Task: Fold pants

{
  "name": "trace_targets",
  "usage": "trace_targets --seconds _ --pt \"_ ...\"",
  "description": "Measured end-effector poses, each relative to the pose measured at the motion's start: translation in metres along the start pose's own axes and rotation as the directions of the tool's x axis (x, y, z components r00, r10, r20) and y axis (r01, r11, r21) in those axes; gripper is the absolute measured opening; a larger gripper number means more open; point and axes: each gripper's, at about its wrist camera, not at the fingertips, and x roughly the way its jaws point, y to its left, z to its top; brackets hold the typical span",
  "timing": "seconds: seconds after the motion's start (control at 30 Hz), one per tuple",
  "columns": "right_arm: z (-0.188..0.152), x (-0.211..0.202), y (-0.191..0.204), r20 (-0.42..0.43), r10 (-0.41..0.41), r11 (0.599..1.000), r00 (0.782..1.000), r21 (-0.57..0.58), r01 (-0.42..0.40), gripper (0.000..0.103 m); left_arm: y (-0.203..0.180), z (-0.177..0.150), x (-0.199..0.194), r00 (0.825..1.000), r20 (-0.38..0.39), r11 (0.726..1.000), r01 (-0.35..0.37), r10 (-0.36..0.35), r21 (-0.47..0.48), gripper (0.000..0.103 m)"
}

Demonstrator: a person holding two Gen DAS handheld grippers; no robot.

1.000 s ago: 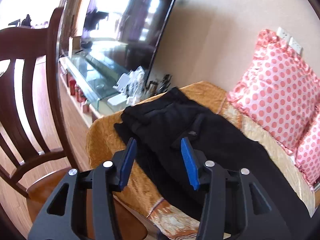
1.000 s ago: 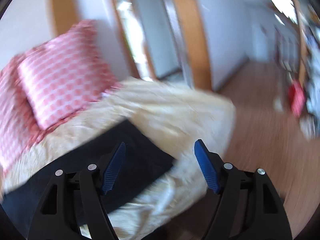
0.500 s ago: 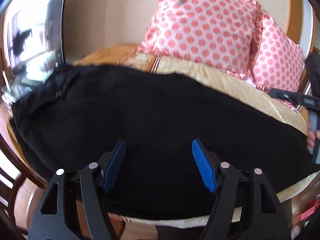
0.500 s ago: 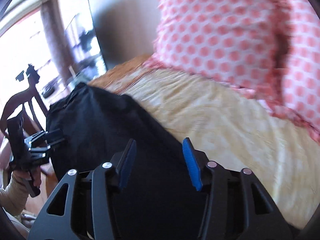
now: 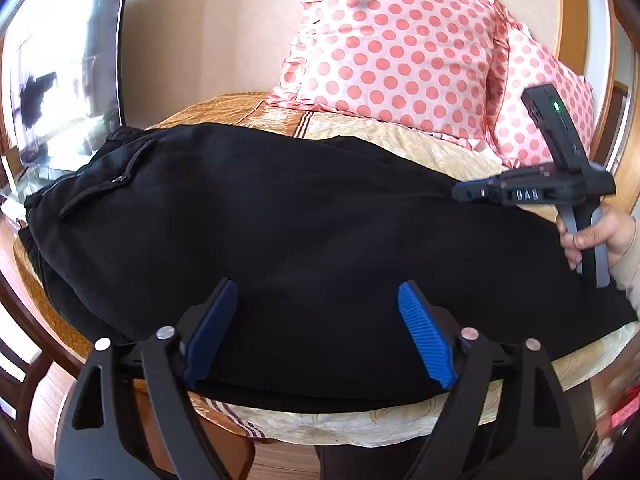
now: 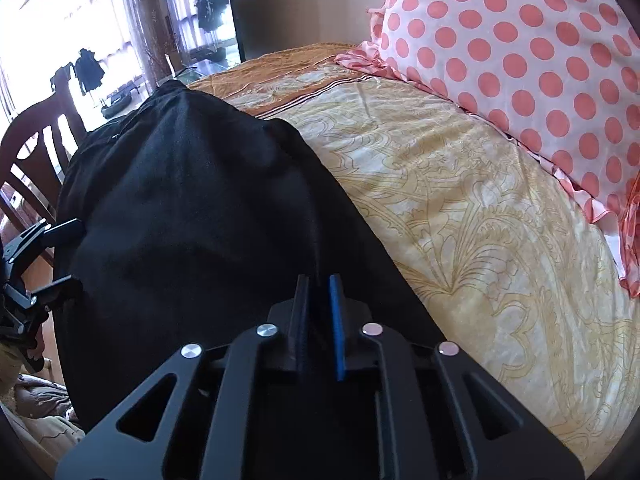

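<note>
Left gripper [image 5: 316, 332] spread over black pants [image 5: 280, 220]; right gripper [image 6: 318, 300] pressed together, pinch unclear.

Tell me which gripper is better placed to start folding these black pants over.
Right. The right gripper has just closed, seemingly pinching the black pants at the leg end; the left gripper, jaws just opening, hovers empty over the middle.

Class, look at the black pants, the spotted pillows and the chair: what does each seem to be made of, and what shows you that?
Pants: soft matte knit, perhaps fleece; they swallow light and drape limply.
Pillows: smooth, slightly glossy woven fabric, maybe satin; faint sheen, crisp ruffled edge.
Chair: dark polished wood, probably; curved slats with a brown shine.
</note>
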Motion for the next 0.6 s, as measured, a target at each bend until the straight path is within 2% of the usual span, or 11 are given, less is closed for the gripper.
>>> trace_targets --seconds 0.03,0.07,0.13,0.3,0.4,0.5,0.53,0.6 --pt "0.004 0.002 -0.004 0.007 -0.043 0.999 0.999 0.006 0.043 0.001 -0.002 -0.001 0.001 1.0 0.0 1.0 -0.005 0.005 0.008 0.086" --pt "0.006 0.001 -0.009 0.019 -0.046 0.999 0.999 0.025 0.046 0.001 -0.003 -0.001 0.001 1.0 0.001 1.0 -0.008 0.008 0.015 0.088" --pt "0.008 0.002 -0.017 0.033 -0.032 0.997 0.999 0.066 0.03 0.001 -0.003 -0.003 0.002 1.0 0.002 1.0 -0.014 0.014 0.02 0.088" --pt "0.006 0.007 -0.017 -0.004 0.003 0.998 1.0 0.056 -0.003 0.002 -0.004 -0.003 0.003 1.0 0.001 1.0 -0.011 0.011 0.023 0.089" --pt "0.004 0.009 -0.017 -0.013 0.003 0.998 1.0 0.056 -0.003 0.009 -0.006 -0.001 0.004 1.0 0.0 0.999 -0.016 0.016 0.031 0.092" --pt "0.002 0.008 -0.009 0.005 -0.026 1.0 1.0 0.007 0.026 0.007 -0.007 -0.002 0.005 1.0 -0.001 0.999 -0.019 0.019 0.035 0.093" --pt "0.003 0.009 -0.01 0.007 -0.034 0.999 0.999 0.006 0.034 0.002 -0.007 -0.001 0.005 1.0 -0.001 0.999 -0.02 0.02 0.036 0.093" --pt "0.006 0.009 -0.015 0.022 -0.063 0.998 0.998 0.018 0.063 0.001 -0.008 -0.002 0.005 1.0 -0.001 0.999 -0.023 0.023 0.042 0.093"
